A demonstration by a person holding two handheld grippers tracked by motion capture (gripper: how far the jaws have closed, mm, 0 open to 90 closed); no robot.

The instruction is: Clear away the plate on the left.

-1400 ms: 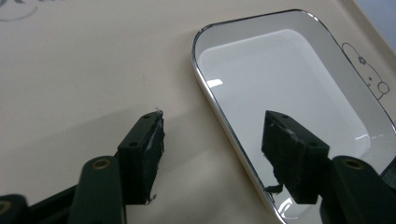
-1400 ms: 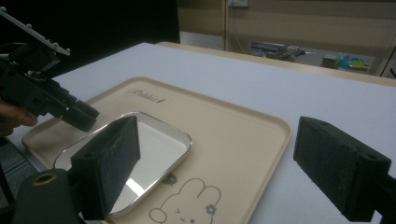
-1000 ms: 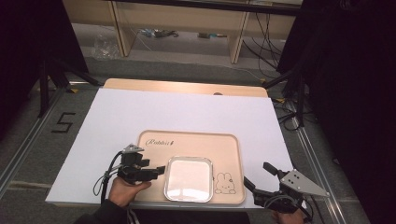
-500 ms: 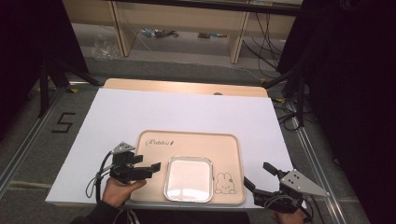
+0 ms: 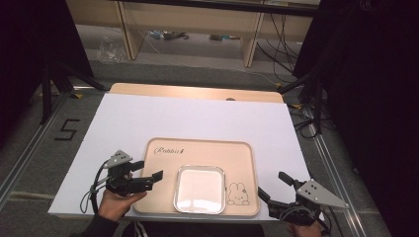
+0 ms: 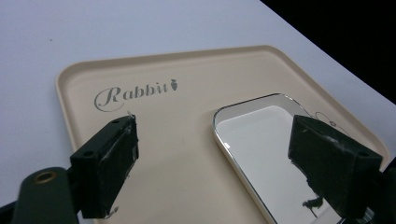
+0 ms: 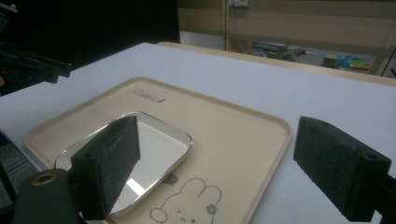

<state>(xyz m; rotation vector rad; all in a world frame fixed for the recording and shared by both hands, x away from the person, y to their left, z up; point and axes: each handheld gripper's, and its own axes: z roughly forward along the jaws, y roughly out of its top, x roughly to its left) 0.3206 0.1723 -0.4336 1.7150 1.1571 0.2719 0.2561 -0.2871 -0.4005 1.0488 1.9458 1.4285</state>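
Observation:
A beige tray (image 5: 202, 150) printed "Rabbit" and a bunny lies at the table's near edge, with a shiny square metal dish (image 5: 200, 188) on it. My left gripper (image 5: 148, 170) hovers over the tray's left rim, just left of the dish and apart from it. Its jaws have just been opening and stand open with nothing between them. In the left gripper view the left gripper (image 6: 215, 133) frames the tray (image 6: 177, 154) and the dish (image 6: 261, 140). My right gripper (image 5: 273, 185) rests open off the tray's right corner. The right gripper (image 7: 219, 135) looks across the dish (image 7: 154, 140).
A white sheet (image 5: 197, 113) covers the wooden table. Black frame legs, cables and shelving stand on the floor beyond the far edge. A "5" marker (image 5: 66, 129) lies on the floor at the left.
My left gripper has drawn back to the left, away from the dish's left edge, and its jaws have spread wider. The right gripper has stayed put.

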